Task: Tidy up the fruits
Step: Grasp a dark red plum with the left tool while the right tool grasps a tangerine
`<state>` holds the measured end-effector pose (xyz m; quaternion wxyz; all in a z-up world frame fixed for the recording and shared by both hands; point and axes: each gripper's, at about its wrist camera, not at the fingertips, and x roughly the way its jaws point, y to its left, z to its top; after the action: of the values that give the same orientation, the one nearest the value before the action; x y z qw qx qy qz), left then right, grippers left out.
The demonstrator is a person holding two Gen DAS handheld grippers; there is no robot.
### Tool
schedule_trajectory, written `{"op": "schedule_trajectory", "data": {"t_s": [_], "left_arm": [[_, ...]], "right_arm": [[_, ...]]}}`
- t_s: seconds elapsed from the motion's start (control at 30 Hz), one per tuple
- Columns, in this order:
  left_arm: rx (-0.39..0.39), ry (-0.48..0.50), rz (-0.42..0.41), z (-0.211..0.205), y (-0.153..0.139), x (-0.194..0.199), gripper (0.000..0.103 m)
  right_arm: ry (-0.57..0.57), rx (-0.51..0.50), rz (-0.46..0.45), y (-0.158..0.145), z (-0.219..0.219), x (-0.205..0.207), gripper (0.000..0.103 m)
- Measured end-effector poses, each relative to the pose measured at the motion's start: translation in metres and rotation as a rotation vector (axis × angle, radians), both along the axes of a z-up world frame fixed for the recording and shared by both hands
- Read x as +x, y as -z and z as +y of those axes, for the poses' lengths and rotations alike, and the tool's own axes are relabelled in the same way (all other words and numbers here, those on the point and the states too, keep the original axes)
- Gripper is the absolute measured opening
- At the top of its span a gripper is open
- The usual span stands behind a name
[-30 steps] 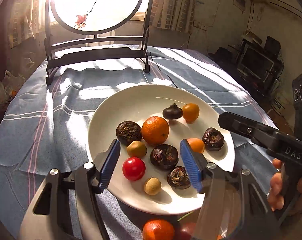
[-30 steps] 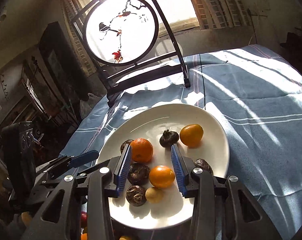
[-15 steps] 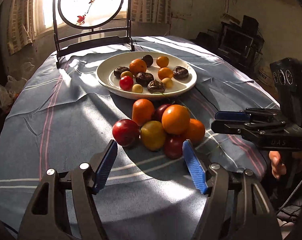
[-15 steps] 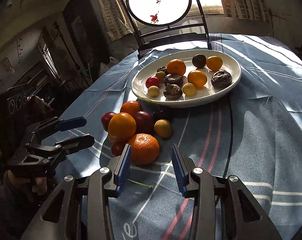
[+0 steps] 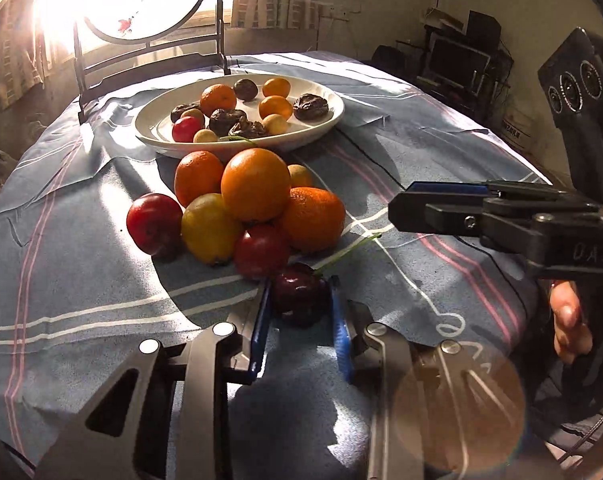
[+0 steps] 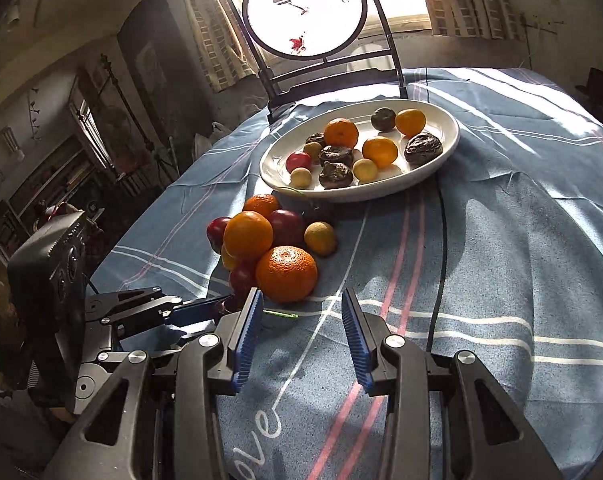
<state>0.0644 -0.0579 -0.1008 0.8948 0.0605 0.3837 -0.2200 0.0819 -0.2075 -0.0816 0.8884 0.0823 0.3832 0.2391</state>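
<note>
Jaws of the left gripper [image 5: 299, 322] were closing on a dark cherry [image 5: 299, 295], which had sat untouched at the near edge of the pile half a second before, when those same jaws stood wide and short of it. Both blue pads now flanked the cherry closely and appeared to press its sides, its green stem [image 5: 347, 250] trailing off toward the right. The cherry looked to rest on the blue striped cloth [image 5: 81, 280] covering the tabletop, not yet lifted.

The right gripper [image 6: 301, 334] hovered just beside it with jaws parted at a steady, moderate gap and nothing between them; it pointed at bare cloth short of the pile.

Just beyond lay the heap of loose fruit: a large orange [image 5: 255, 184] stacked on top, a tangerine [image 5: 313, 218], a yellow fruit [image 5: 209, 226] and red fruits [image 5: 154, 222] around it. Farther back the white plate [image 5: 321, 124] already carried small oranges, dark wrinkled fruits and a red one. Behind it stood a round painted screen [image 6: 303, 8] against the bright window.

By my judgement, the grip marked the start of one more transfer, with most of the pile still to sort.
</note>
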Motion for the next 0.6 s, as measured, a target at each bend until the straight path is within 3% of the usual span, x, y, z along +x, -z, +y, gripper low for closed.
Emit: {"op": "schedule_trajectory", "data": {"t_s": [0.2,0.43,0.6], "left_arm": [[-0.015,-0.022,-0.048,0.021,-0.022,-0.018,0.027],[-0.041,-0.072,-0.066,0.042,-0.032,-0.022,0.027],[-0.05,-0.089,-0.058,0.048,-0.03,-0.017,0.027]], "right_arm": [[-0.022,-0.025,0.013,0.004,0.021,0.018,0.041],[-0.026,-0.007,0.101,0.017,0.035,0.045,0.045],[0.001,0.023,0.067,0.012,0.024,0.037,0.042]]}}
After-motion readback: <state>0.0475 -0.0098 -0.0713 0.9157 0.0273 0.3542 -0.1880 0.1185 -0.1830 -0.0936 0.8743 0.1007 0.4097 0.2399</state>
